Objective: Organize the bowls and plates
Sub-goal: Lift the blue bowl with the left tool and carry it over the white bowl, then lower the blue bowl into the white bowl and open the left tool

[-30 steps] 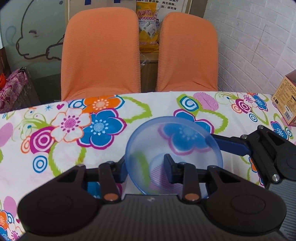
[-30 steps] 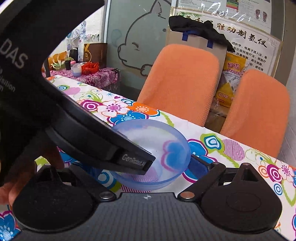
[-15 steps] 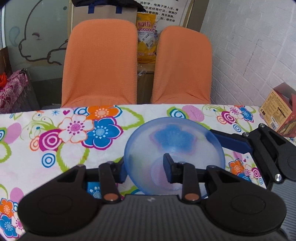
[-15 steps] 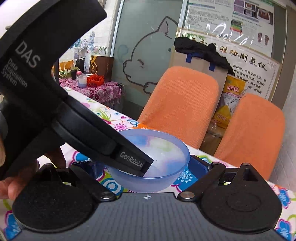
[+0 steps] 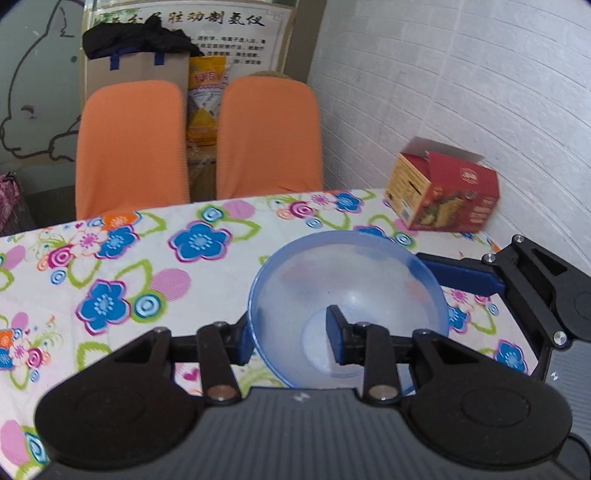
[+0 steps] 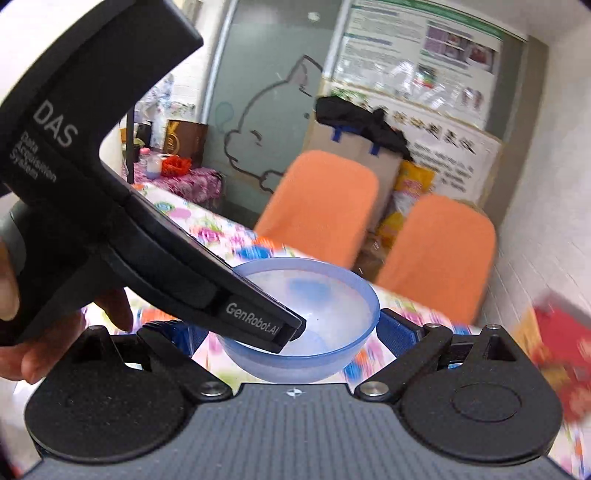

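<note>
Lifted higher, one blue bowl (image 5: 347, 291), left gripper (image 5: 291, 341) clamping rim, right gripper (image 6: 291, 332) seemingly spread.

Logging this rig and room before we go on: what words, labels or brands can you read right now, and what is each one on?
"DAS" and "Data Acquisition System": on the left gripper's body, seen from the right wrist.
"GenRobot.AI": on the left gripper's front edge, above the blue bowl.
Wall banner: large Chinese characters, not read reliably; its small print is too small.
Yellow bag, red box, posters: print too small or blurred.
</note>
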